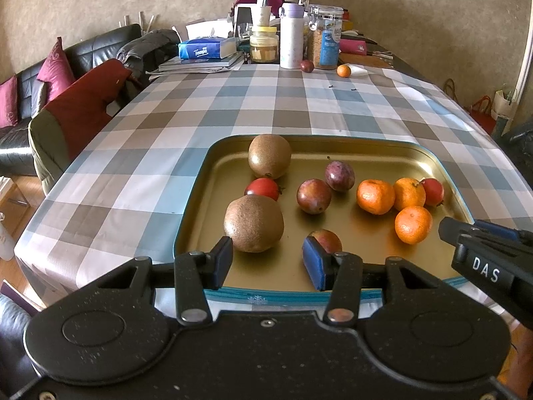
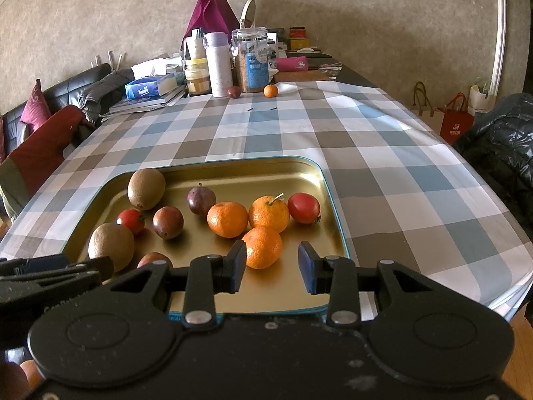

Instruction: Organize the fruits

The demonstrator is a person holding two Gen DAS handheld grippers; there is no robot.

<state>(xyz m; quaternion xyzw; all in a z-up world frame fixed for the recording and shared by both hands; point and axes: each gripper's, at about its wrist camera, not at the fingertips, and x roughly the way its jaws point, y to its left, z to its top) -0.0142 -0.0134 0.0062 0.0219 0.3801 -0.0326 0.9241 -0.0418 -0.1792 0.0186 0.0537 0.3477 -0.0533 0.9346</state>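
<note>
A gold tray with a teal rim (image 1: 383,145) (image 2: 233,163) lies on the checked tablecloth. It holds two kiwis (image 1: 254,223) (image 2: 111,246), two red tomatoes (image 1: 263,188) (image 2: 303,207), three passion fruits (image 1: 313,196) (image 2: 168,222) and three tangerines (image 1: 413,224) (image 2: 263,246). My left gripper (image 1: 268,263) is open and empty over the tray's near edge, between the near kiwi and a passion fruit (image 1: 326,240). My right gripper (image 2: 271,266) is open and empty, just right of the nearest tangerine. It shows at the right of the left wrist view (image 1: 483,253).
At the table's far end stand a loose passion fruit (image 1: 307,66) (image 2: 234,92), a loose tangerine (image 1: 343,71) (image 2: 270,90), a white bottle (image 1: 291,35), jars, a tissue pack (image 1: 201,49) and books. A chair with a red cover (image 1: 83,113) stands left. Bags (image 2: 456,120) sit on the floor at the right.
</note>
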